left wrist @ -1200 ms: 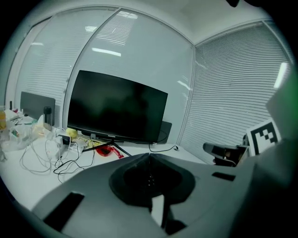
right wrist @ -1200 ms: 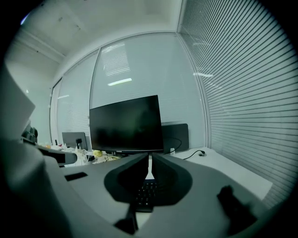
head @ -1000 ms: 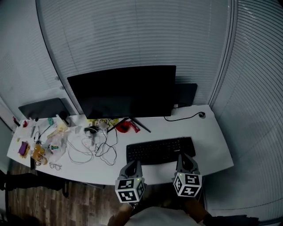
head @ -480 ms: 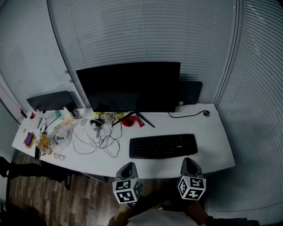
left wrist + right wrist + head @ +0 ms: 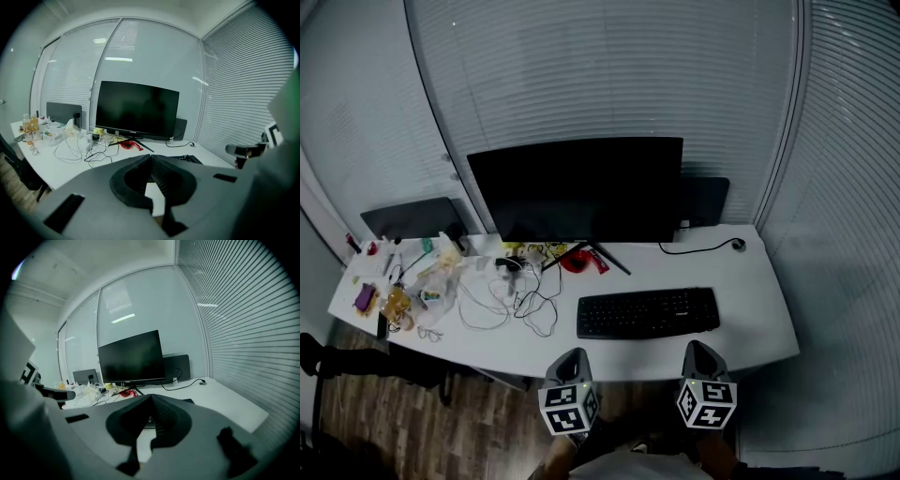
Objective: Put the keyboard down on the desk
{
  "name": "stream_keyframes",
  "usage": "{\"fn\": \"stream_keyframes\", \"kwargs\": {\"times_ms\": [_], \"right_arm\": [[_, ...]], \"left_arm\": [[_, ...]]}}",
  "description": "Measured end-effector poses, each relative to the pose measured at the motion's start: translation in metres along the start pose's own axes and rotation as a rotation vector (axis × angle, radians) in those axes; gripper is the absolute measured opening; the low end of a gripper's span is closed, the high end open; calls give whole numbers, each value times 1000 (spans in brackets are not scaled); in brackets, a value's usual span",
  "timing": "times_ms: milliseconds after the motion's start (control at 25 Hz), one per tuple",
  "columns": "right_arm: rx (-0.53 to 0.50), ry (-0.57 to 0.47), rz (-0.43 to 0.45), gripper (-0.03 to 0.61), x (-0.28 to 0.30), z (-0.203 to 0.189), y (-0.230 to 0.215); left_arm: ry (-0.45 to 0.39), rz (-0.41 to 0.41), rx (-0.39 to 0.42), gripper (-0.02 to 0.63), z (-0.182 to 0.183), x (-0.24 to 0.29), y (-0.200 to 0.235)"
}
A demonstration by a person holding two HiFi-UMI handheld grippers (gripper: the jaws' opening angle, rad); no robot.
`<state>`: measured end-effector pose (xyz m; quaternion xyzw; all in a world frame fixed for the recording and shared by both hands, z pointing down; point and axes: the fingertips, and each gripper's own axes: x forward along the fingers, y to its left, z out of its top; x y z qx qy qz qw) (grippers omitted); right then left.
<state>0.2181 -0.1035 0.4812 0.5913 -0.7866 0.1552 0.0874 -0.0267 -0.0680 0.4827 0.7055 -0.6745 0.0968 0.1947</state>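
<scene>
Left claw [image 5: 572,356] and right claw [image 5: 698,348] have withdrawn from the keyboard [image 5: 648,312] and now hang just off the front edge of the tabletop [image 5: 755,323], angled slightly downward toward it. Both claws are clenched and empty. The keyboard lies flat near the front edge, right of centre, apart from both claws.
</scene>
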Motion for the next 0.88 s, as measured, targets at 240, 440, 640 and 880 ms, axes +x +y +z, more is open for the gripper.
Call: {"fn": "stream_keyframes", "kwargs": {"times_ms": [240,440,640,880], "right_arm": [[7,12,14,31,7,1,5],[-2,8,15,31,13,6,6],[-10,10,3,31,20,12,4],[-10,15,-15,31,32,19,1]], "left_arm": [[-5,-6,-1,15,2,4,3],[-2,-5,-14,15,2,10,8],[-6,-21,-14,14,8,20,5],[2,-24,-23,15,13,33,9]]}}
